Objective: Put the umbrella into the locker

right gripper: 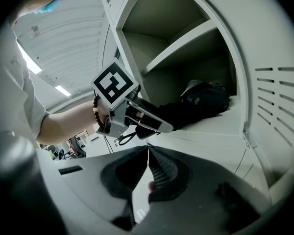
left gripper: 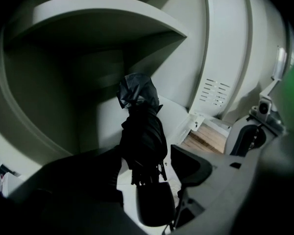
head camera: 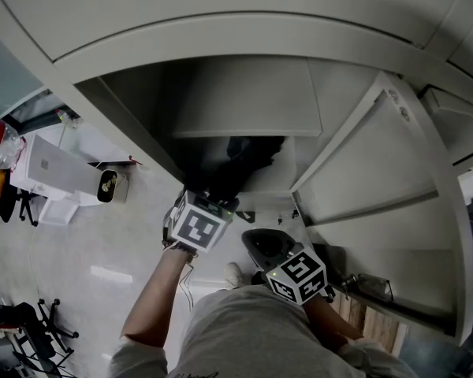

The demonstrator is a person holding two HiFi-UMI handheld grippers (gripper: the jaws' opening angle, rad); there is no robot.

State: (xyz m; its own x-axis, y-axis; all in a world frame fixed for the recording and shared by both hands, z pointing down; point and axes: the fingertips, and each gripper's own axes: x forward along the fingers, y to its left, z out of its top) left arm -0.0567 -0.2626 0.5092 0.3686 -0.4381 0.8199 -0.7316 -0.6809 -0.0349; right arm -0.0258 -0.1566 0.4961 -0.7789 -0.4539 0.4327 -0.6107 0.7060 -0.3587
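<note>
View into a pale grey metal locker (head camera: 244, 34), whose slotted door (left gripper: 213, 94) stands open on the right. A black folded fabric umbrella (left gripper: 142, 131) lies inside the open compartment, on the compartment floor and under a grey shelf (left gripper: 103, 13). Its crumpled far end points toward the back wall and its near end toward the opening. The left tongs (left gripper: 146, 156) reach into the mouth of the compartment with jaws spread wide and the umbrella's near end between them. A strip of pale compartment floor shows between the umbrella and the right-hand jaw; whether the left-hand jaw touches the fabric cannot be told. The person's left hand (right gripper: 105, 114), with a dark bead bracelet (right gripper: 94, 112) at the wrist, holds these tongs by the grip. The right tongs (right gripper: 148, 153) stay outside the locker, lower than the left pair, with ribbed pads closed together on nothing and aimed up at the same compartment
</note>
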